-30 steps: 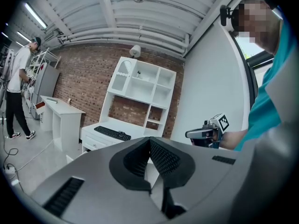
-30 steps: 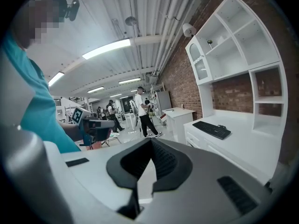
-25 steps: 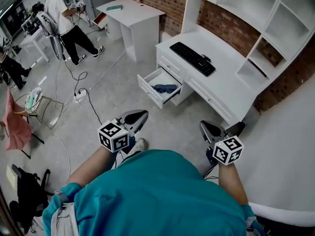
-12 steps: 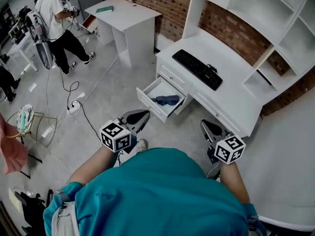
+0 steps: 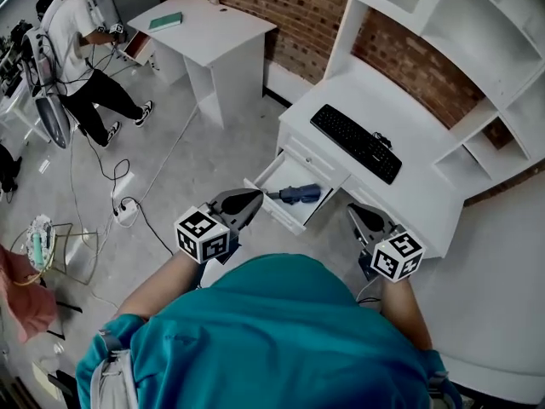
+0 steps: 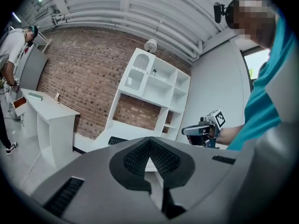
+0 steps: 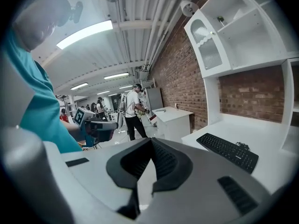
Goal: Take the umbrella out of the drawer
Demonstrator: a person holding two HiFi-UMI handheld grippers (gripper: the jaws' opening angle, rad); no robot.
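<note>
Head view: logged folded dark-blue fabric umbrella [image 5: 294,195] lying inside pulled-out white wooden drawer [image 5: 285,177], clear of both grippers. Noted white desk with hutch shelves [image 5: 409,203] carrying that drawer, black keyboard [image 5: 355,142] on top. Found left gripper [image 5: 251,198] just beside drawer front, right gripper [image 5: 352,215] near desk edge. Read both pairs of jaws as pressed together, gripping nothing.

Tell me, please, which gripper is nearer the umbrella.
Left, it seems. The left gripper is just left of the umbrella; the right gripper is farther off on its right.
</note>
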